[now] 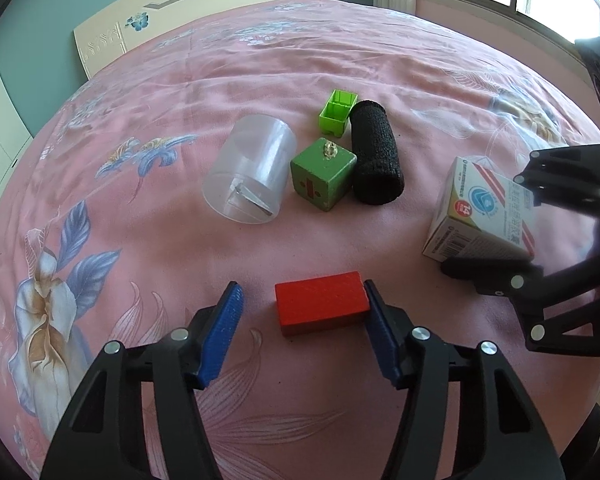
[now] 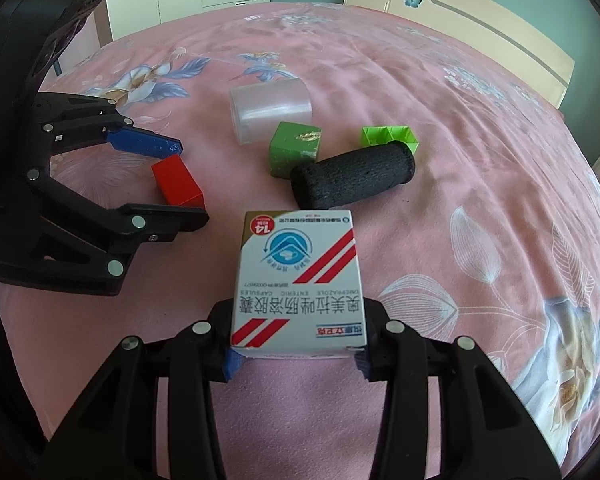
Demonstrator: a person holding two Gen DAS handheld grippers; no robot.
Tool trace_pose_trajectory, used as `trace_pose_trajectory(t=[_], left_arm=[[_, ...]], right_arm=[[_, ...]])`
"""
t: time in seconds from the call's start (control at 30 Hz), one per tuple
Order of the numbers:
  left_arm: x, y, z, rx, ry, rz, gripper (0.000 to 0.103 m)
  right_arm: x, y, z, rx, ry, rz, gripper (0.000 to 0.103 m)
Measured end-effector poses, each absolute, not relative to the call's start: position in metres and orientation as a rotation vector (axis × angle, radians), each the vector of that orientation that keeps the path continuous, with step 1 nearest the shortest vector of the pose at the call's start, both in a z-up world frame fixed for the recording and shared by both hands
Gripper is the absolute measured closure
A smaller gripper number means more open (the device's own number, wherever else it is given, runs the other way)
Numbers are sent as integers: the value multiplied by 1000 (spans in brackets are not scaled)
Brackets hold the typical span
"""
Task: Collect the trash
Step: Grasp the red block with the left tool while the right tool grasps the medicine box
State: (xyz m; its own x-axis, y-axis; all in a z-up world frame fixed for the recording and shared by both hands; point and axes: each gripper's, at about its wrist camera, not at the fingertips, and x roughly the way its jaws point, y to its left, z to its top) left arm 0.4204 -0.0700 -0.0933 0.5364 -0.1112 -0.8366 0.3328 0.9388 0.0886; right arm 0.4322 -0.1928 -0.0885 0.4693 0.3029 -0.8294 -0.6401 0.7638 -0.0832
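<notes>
Left wrist view: we see the left gripper (image 1: 302,312) spread wide over a pink floral bedsheet (image 1: 148,256) of soft, matte cloth. Its blue ribbed pads (image 1: 224,332) flank a red rectangular block (image 1: 320,308) with a smooth painted surface; the right pad touches or nearly touches the block's right end, while the left pad stands apart from it. Beyond lie a clear plastic cylinder (image 1: 250,170) on its side, a green wooden cube (image 1: 322,180) with red markings, a black foam roll (image 1: 376,152) of coarse porous texture just beside the cube, and a small bright green open-topped plastic bin (image 1: 337,113) behind them. At right, the right gripper (image 1: 528,224) grips a white cardboard medicine box (image 1: 480,212).

Right wrist view: we see the right gripper (image 2: 296,358) closed on the medicine box (image 2: 298,280), a flat-sided carton printed with red stripes and a blue emblem, held just above the bedsheet (image 2: 480,208) near the frame centre. The left gripper (image 2: 188,184) appears at left, jaws apart around the red block (image 2: 178,184). The foam roll (image 2: 354,178) lies just beyond the box, touching the green cube (image 2: 294,148); the translucent cylinder (image 2: 270,110) and green bin (image 2: 390,138) sit behind.
</notes>
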Motion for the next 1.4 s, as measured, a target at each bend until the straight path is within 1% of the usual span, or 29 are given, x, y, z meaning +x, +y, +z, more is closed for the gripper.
trace_pose_trajectory(t=[0.1, 0.17, 0.67, 0.87, 1.17, 1.4], left_arm=[[418, -72, -93, 256, 971, -272, 56], [417, -73, -93, 261, 969, -273, 60], [403, -62, -88, 269, 952, -242, 60], [393, -54, -82, 258, 952, -231, 60], [366, -43, -67, 259, 937, -219, 60], [335, -30, -52, 243, 918, -211, 60]], right_arm=[[432, -193, -88, -414, 915, 606, 59], [431, -193, -88, -412, 917, 612, 59], [415, -194, -82, -410, 910, 603, 59], [398, -194, -69, -429, 882, 595, 59], [361, -191, -44, -430, 843, 615, 59], [315, -192, -27, -391, 818, 670, 59]])
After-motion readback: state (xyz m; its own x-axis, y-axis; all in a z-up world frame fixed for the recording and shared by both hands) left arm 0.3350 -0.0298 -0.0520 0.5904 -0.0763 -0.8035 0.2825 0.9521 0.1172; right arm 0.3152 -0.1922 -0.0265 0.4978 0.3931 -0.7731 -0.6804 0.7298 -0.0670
